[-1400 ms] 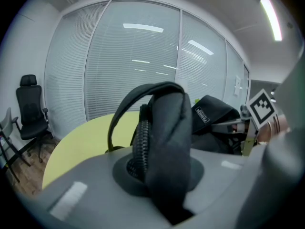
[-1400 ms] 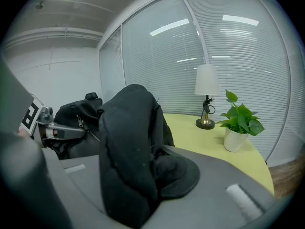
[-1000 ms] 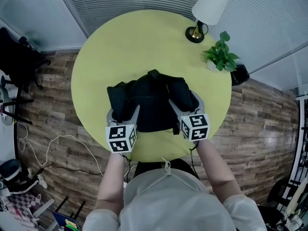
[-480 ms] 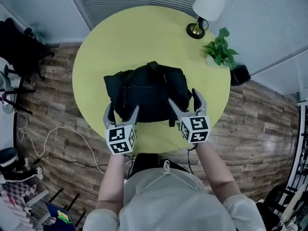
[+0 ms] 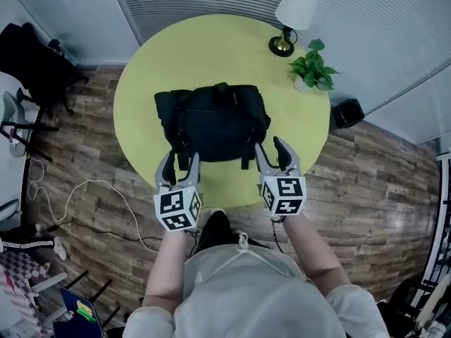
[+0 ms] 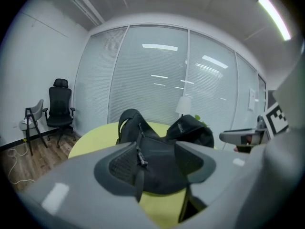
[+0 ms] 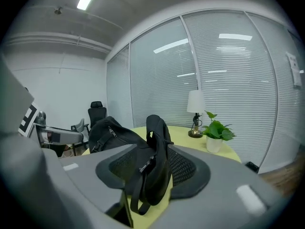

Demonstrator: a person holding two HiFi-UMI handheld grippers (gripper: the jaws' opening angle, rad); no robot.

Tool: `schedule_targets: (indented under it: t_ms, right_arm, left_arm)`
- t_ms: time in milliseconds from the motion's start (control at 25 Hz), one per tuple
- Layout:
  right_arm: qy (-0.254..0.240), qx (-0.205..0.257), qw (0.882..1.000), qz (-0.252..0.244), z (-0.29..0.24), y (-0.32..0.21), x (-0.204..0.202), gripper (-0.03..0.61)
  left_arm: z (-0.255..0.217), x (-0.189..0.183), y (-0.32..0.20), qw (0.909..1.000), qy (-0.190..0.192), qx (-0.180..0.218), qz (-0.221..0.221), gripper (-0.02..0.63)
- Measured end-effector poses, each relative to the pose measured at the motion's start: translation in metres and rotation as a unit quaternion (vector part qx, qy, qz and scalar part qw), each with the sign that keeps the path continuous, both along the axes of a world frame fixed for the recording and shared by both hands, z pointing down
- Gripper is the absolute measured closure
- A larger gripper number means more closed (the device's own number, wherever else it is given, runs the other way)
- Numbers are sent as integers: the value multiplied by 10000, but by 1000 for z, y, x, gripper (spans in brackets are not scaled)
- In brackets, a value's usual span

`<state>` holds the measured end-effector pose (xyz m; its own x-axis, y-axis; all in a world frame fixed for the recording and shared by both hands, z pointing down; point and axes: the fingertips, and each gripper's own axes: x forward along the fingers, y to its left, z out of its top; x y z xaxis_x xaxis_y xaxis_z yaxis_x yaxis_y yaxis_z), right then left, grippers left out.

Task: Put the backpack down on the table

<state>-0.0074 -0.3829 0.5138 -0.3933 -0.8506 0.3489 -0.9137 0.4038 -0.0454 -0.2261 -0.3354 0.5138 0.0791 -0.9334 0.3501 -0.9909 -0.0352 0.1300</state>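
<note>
The black backpack (image 5: pixel 211 122) lies flat on the round yellow-green table (image 5: pixel 211 55), straps trailing toward the near edge. My left gripper (image 5: pixel 180 162) hovers at the backpack's near left corner and my right gripper (image 5: pixel 271 150) at its near right corner. Both sets of jaws are closing, with a gap still between the pads and nothing pressed in them. The left gripper view looks between the left gripper (image 6: pixel 157 168) jaws at the backpack (image 6: pixel 157 147) just ahead. In the right gripper view a strap loop of the backpack (image 7: pixel 155 142) stands in front of the right gripper (image 7: pixel 152 173).
A white-shaded lamp (image 5: pixel 292 16) and a potted plant (image 5: pixel 310 69) stand at the table's far right. A dark bin (image 5: pixel 345 111) sits on the wooden floor to the right. Black chairs (image 5: pixel 35 69) and a cable (image 5: pixel 77 210) are on the left.
Both grippers have drawn back toward me, off the backpack, and their jaws have narrowed. The backpack stays on the table.
</note>
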Motion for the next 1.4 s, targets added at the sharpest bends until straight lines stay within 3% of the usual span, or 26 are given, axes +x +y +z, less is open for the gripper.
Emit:
schedule_targets:
  t_ms: [200,320,680,840,1400]
  right_arm:
    - [-71,164,9997,161,-17,34,12,545]
    - [-129,264,9994,156,-29,52,14,578]
    - [-293,570,9978,-180,-66,102,11,580]
    - [-186,696,9968,-359,-76,115,11,580]
    - [-323,826,9945,-557,-96,130,1,580]
  left_arm:
    - [-27,18,34,9998,58,197,-2,500]
    - [-44,26,53,9993,62,373,-2,603]
    - [-91,53,102,9943,-188,992,349,607]
    - [-98,61,112,9927,-300,1088,426,607]
    - [-117,60,120,9917,29,1212,423,607]
